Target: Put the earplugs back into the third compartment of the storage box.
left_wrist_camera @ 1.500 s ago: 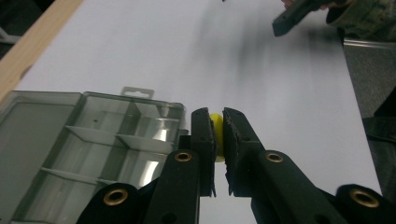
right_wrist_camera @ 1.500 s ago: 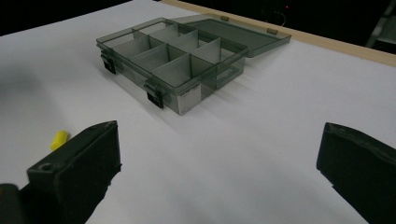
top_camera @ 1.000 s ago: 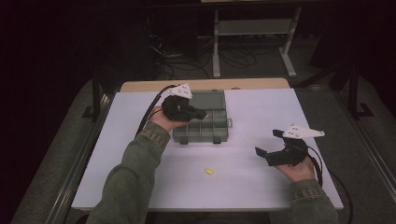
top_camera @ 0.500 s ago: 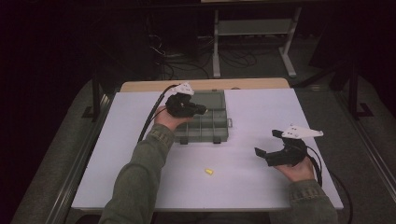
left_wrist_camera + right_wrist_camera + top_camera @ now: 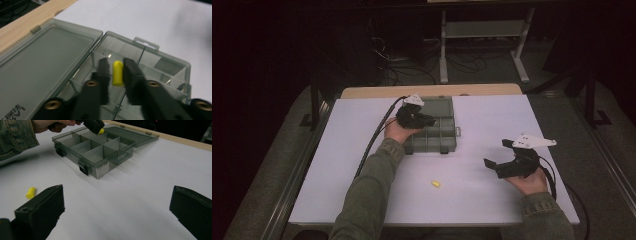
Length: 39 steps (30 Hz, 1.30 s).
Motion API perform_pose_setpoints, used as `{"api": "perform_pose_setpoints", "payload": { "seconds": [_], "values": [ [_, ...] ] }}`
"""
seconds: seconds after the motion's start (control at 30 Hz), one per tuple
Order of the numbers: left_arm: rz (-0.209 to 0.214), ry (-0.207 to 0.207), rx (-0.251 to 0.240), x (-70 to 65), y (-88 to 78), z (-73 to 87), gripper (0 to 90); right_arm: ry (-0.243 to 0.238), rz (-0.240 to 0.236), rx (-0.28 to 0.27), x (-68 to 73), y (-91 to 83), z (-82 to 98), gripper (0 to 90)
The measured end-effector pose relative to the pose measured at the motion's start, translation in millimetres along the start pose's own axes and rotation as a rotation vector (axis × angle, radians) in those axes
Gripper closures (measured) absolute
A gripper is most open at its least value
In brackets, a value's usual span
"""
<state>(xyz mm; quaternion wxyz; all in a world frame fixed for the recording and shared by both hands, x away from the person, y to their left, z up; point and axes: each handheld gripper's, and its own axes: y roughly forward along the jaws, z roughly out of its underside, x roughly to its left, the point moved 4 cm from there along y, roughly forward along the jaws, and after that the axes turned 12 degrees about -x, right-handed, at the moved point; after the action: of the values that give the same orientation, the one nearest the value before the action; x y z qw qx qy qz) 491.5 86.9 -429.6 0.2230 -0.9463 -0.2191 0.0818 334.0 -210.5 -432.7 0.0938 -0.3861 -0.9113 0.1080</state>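
Yellow foam earplug (image 5: 117,73) between the left tool's (image 5: 115,62) jaws, over a rear compartment of the smoke-grey clear plastic organiser box (image 5: 430,131).
The left tool's jaws have just been opening; a narrow gap shows at each side of the earplug, so the pads do not press it. The box lid lies open. The right tool (image 5: 498,156) rests wide open and empty on the white surface (image 5: 492,120), a second yellow earplug (image 5: 435,184) lying near it.

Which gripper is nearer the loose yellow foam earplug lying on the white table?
Right. The right gripper sits beside the yellow foam earplug; the left gripper is farther off, over the grey compartment box.
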Motion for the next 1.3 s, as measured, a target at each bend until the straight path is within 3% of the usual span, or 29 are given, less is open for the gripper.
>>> {"api": "perform_pose_setpoints", "payload": {
  "seconds": [0.13, 0.33, 0.43, 0.53, 0.6, 0.87, 1.13, 1.3],
  "values": [
    [0.001, -0.009, 0.011, -2.1, -2.0, -1.2, 54.8, -0.005, -0.002, -0.004, 0.1, -0.6, -0.4, 0.0],
    [0.029, -0.034, -0.039, -6.3, -14.3, -12.3, 32.5, -0.003, -0.001, -0.009, 0.3, -1.1, -0.7, 0.0],
    [0.012, -0.013, -0.036, -11.4, -18.3, -16.4, 14.1, -0.003, 0.002, -0.015, 0.3, -1.9, -1.4, 0.0],
    [0.037, -0.012, -0.036, -18.7, -21.8, -20.0, 0.0, -0.006, 0.004, -0.014, 0.5, -2.0, -1.4, 0.0],
    [0.072, -0.004, -0.038, -25.4, -24.9, -22.6, 0.0, -0.007, 0.004, -0.015, 0.7, -2.0, -1.5, 0.0],
    [0.117, 0.082, -0.049, -54.6, -38.8, -30.7, 0.0, -0.005, 0.005, -0.018, 0.8, -3.0, -1.8, 0.0],
    [0.169, 0.127, -0.051, -75.3, -46.9, -20.4, 0.0, -0.004, -0.001, -0.015, 1.2, -3.5, -1.4, 0.0],
    [0.205, 0.13, -0.059, -86.5, -49.2, -10.7, 0.0, -0.003, -0.002, -0.014, 1.5, -3.7, -1.3, 0.0]
  ]
}}
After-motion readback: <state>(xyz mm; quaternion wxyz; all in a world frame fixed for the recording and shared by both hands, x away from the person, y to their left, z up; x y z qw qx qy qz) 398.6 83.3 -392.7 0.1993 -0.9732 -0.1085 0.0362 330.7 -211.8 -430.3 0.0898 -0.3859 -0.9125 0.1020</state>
